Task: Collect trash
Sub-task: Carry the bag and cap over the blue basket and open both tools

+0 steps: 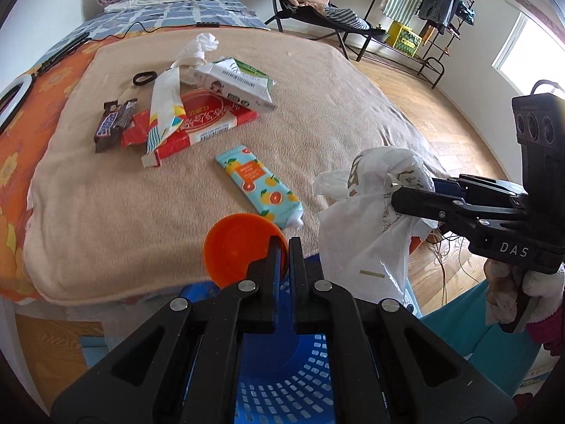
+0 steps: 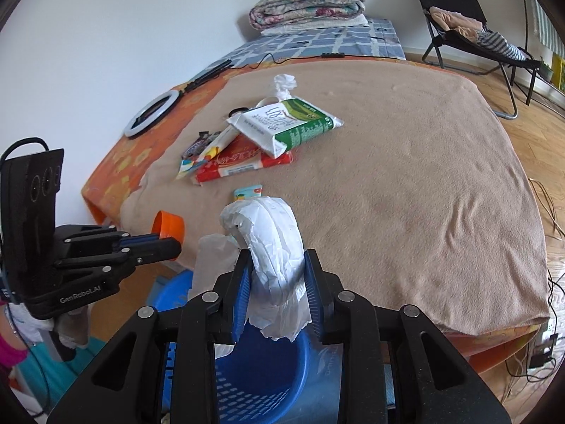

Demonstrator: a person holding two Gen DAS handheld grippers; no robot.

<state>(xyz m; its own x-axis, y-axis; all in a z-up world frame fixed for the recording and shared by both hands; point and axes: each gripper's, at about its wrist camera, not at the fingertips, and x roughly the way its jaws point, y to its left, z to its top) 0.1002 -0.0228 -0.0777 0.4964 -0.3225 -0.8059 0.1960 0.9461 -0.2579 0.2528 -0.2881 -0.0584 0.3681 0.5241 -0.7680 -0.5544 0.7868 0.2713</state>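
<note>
My left gripper is shut on the rim of an orange plastic cup, held past the bed's near edge above a blue mesh basket. My right gripper is shut on a crumpled white plastic bag, also over the basket. Seen from the left wrist, the bag hangs from the right gripper. On the beige blanket lie a teal fruit-print tube, a red box, a wipes pack, a chocolate wrapper and a knotted white tissue.
A black hair tie and a ring light lie at the far left of the bed. A folded quilt sits at its head. On the wooden floor stand a folding chair and a clothes rack.
</note>
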